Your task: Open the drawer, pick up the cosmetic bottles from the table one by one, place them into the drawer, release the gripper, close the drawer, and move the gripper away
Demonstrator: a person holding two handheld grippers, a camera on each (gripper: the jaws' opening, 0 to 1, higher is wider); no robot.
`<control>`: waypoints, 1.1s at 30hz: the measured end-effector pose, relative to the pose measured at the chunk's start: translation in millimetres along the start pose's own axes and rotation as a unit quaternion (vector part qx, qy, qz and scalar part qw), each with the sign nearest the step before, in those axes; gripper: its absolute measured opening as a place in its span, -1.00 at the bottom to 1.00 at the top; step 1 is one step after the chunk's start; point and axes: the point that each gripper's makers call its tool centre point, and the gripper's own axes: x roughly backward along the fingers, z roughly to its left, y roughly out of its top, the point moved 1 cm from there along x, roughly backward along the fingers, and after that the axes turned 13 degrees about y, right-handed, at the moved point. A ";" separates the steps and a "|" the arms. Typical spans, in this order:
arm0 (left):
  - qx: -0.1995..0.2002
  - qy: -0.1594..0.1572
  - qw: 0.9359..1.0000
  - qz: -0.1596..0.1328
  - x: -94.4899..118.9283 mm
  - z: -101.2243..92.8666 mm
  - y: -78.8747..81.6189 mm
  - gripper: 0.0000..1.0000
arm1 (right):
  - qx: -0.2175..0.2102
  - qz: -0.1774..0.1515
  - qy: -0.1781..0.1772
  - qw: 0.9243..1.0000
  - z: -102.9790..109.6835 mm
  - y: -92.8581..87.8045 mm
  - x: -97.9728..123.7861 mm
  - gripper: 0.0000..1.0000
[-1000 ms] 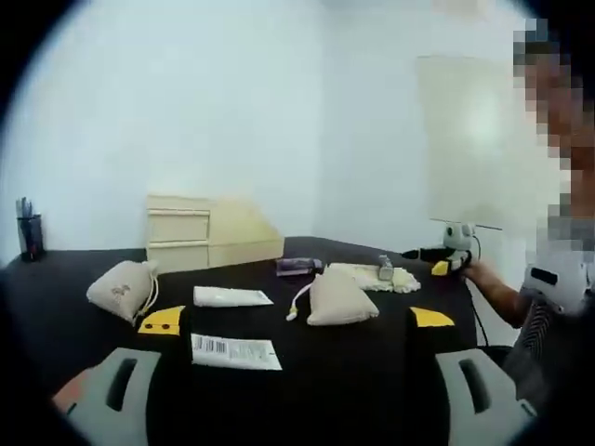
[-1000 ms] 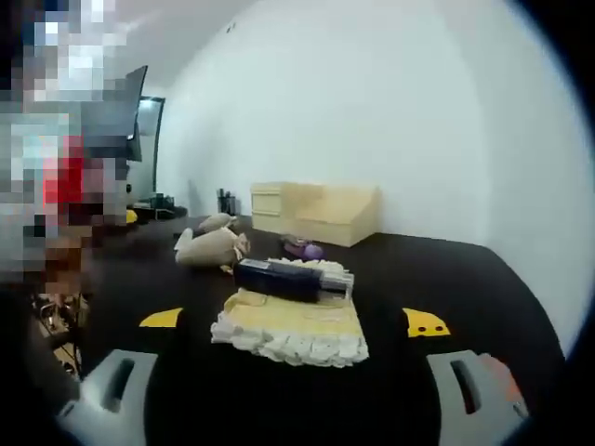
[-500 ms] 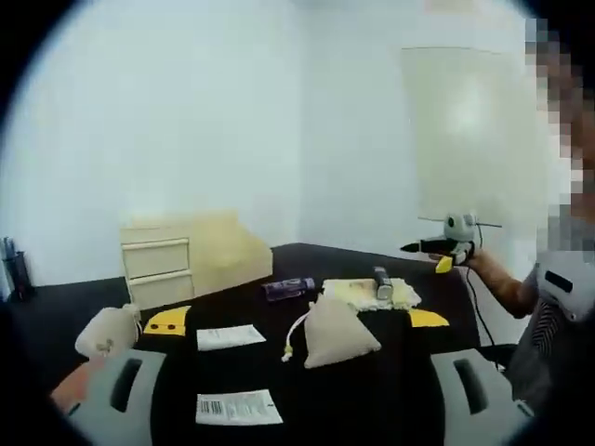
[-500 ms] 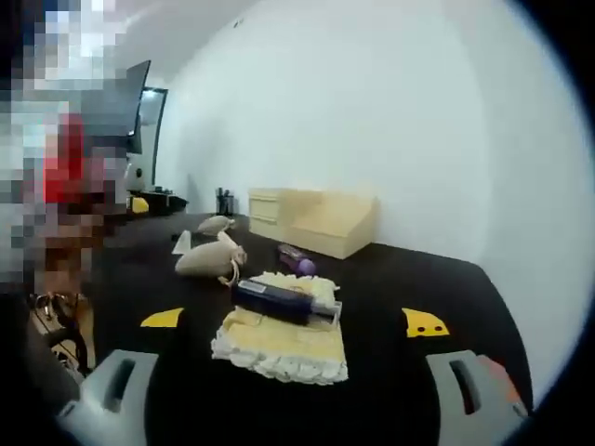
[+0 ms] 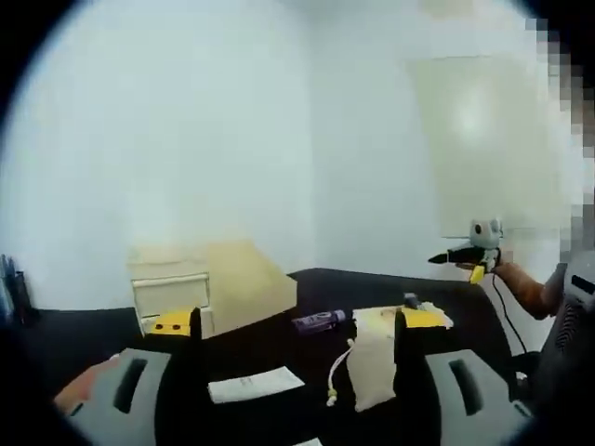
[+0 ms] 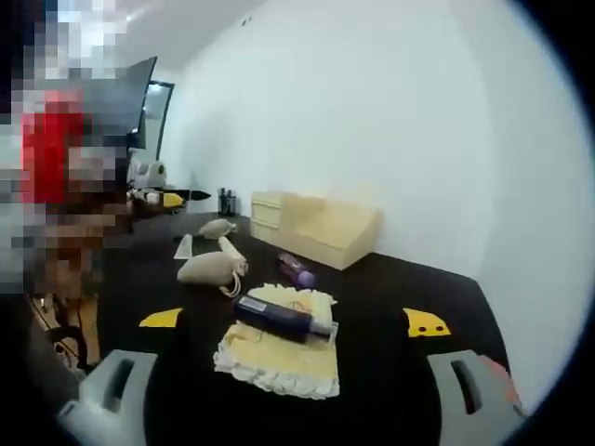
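A beige wooden drawer cabinet (image 5: 186, 290) (image 6: 311, 223) stands at the back of the black table, drawers shut. A purple bottle (image 5: 319, 321) (image 6: 297, 271) lies in front of it. A dark blue bottle (image 6: 279, 319) (image 5: 410, 300) rests on a frilled yellow cloth (image 6: 279, 358) (image 5: 376, 319). My left gripper (image 5: 297, 321) hangs open above the table, nothing between its yellow tips. My right gripper (image 6: 294, 321) is open too, low over the cloth. Each gripper appears in the other's view, held in a hand: the right gripper (image 5: 469, 253) and the left gripper (image 6: 163, 198).
A beige drawstring pouch (image 5: 372, 358) (image 6: 212, 268) lies mid-table, and a second pouch (image 6: 216, 228) farther back. A white packet (image 5: 256, 385) (image 6: 183, 246) lies flat. A dark pen cup (image 6: 226, 202) stands beside the cabinet. White walls surround the table.
The left gripper view has risen and swung toward the cabinet, so the near packets and one pouch have left the picture. The right gripper view lifted slightly. No object has moved.
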 end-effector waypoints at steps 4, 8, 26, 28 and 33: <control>-0.004 0.005 1.000 -0.002 -11.6 7.6 4.6 0.68 | 0.009 0.002 0.000 1.000 -1.7 7.9 -1.7 0.73; 0.010 0.003 1.000 -0.011 -21.4 10.2 6.6 0.64 | 0.019 0.004 0.006 1.000 -2.9 16.7 -6.8 0.71; 0.048 0.014 0.998 -0.023 -29.0 27.4 -18.1 0.56 | 0.024 0.027 0.102 0.994 12.4 31.9 -75.5 0.07; 0.048 0.017 0.998 -0.025 -27.0 30.0 -19.0 0.55 | 0.028 0.031 0.114 0.993 15.2 34.3 -89.1 0.02; 0.052 0.014 0.998 -0.027 -20.3 33.7 -18.8 0.53 | 0.036 0.037 0.145 0.988 21.5 37.3 -113.4 -0.04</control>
